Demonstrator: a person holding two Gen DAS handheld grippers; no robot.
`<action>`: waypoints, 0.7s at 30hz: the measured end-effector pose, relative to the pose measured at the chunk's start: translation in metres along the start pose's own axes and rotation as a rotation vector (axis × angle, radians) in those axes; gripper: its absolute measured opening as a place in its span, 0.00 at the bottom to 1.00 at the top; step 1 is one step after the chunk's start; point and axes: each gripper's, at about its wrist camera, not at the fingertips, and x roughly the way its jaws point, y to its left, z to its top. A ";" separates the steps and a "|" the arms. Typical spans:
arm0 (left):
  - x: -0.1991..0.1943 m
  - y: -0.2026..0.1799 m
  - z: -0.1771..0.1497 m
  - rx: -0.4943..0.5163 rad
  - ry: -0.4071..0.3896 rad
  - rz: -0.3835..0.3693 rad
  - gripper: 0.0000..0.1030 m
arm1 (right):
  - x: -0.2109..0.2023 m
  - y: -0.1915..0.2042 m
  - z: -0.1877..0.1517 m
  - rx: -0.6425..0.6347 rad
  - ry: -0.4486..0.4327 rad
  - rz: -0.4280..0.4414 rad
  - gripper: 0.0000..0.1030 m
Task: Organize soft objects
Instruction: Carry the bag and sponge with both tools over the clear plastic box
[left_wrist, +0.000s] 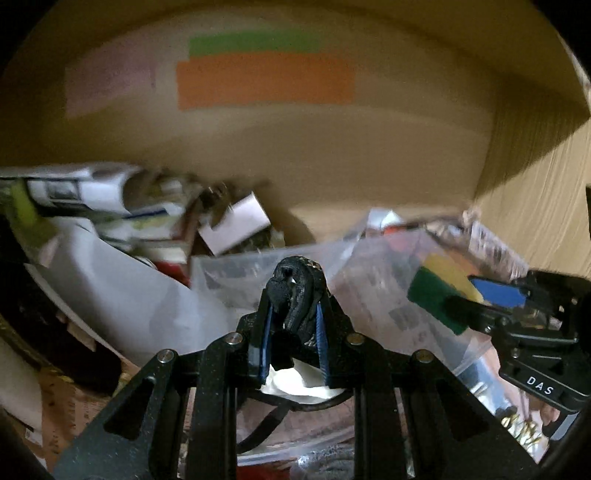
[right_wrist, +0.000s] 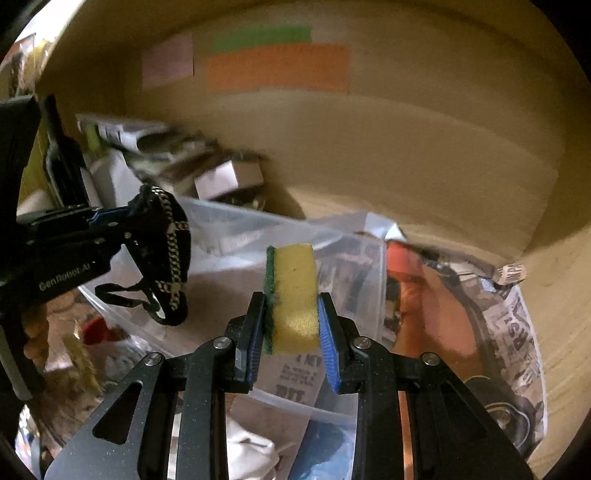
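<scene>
Closest to my right lens, the right hand-held gripper (right_wrist: 291, 321) pinches a yellow rectangular sponge with a green scouring layer (right_wrist: 291, 295) across its faces, upright above the clear plastic bin (right_wrist: 236, 236); I judge that hold keeps it clear of the clutter for sorting. My left hand-held gripper (left_wrist: 295, 314) is pressed onto a black fabric strap with a metal chain (right_wrist: 166, 254), lifted beside the sponge over the same bin; behind stands a tan cardboard wall with orange and green patches (right_wrist: 406, 147).

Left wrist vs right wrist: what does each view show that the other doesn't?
Left wrist only: white cloth just behind its fingers.

Right wrist only: the chain trim and dangling strap of the black pouch, and the sponge's yellow face.

Both: left gripper shut on the black pouch, right gripper shut on the sponge, clear plastic bags, cardboard box wall with orange label.
</scene>
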 end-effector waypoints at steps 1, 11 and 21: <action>0.005 -0.001 -0.001 0.006 0.015 -0.004 0.20 | 0.004 0.000 0.000 -0.008 0.018 0.000 0.25; 0.014 -0.011 -0.002 0.028 0.071 -0.027 0.50 | 0.022 0.006 -0.002 -0.043 0.085 -0.010 0.28; -0.037 -0.004 0.002 0.020 -0.037 -0.025 0.77 | -0.016 0.009 0.005 -0.035 -0.038 -0.035 0.59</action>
